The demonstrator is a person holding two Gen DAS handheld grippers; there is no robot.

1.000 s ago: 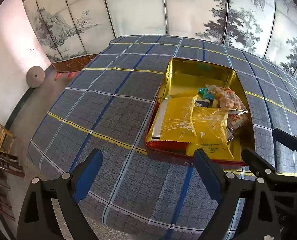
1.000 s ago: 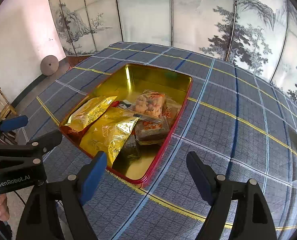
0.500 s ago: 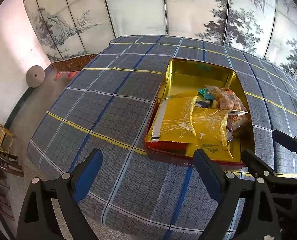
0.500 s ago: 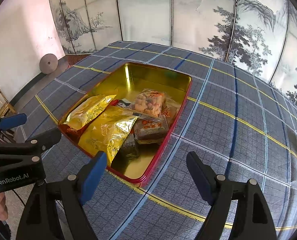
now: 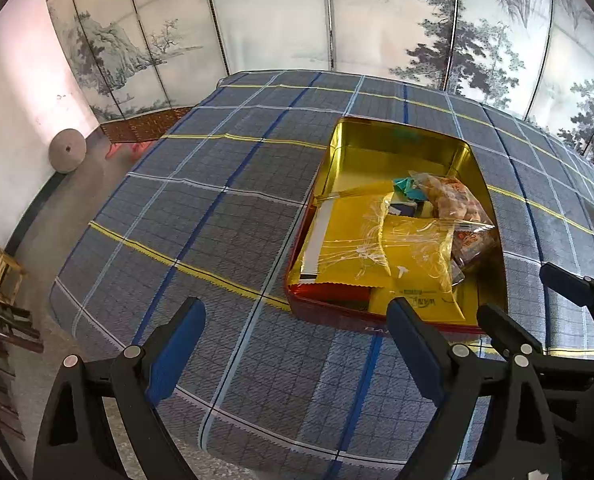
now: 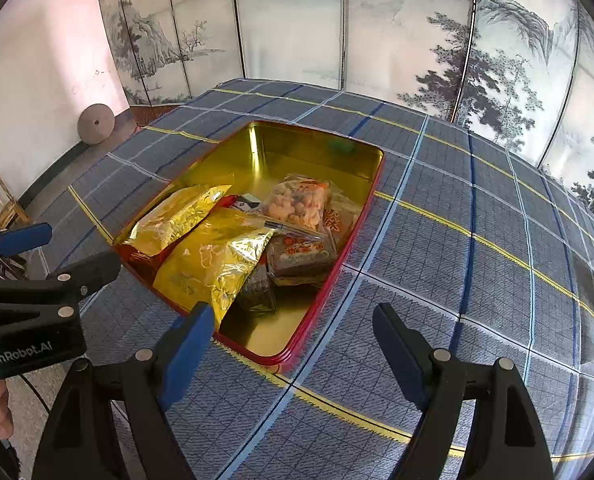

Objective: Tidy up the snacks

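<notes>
Sitting right of centre in the left wrist view, the red tin (image 5: 381, 326) holds gold snack bags (image 5: 377, 248) on the plaid tablecloth (image 5: 201, 208), while the left gripper (image 5: 297, 352) and right gripper (image 6: 293, 344) hover spread wide, holding nothing.

left gripper (image 5: 295, 346): black frame, blue pads, silver screws
right gripper (image 6: 293, 344): same
marking: white "GenRobot.AI", 9 o'clock

Painted folding screen (image 5: 337, 20) (ink landscapes) behind plaid-clothed table (image 5: 225, 208).
</notes>
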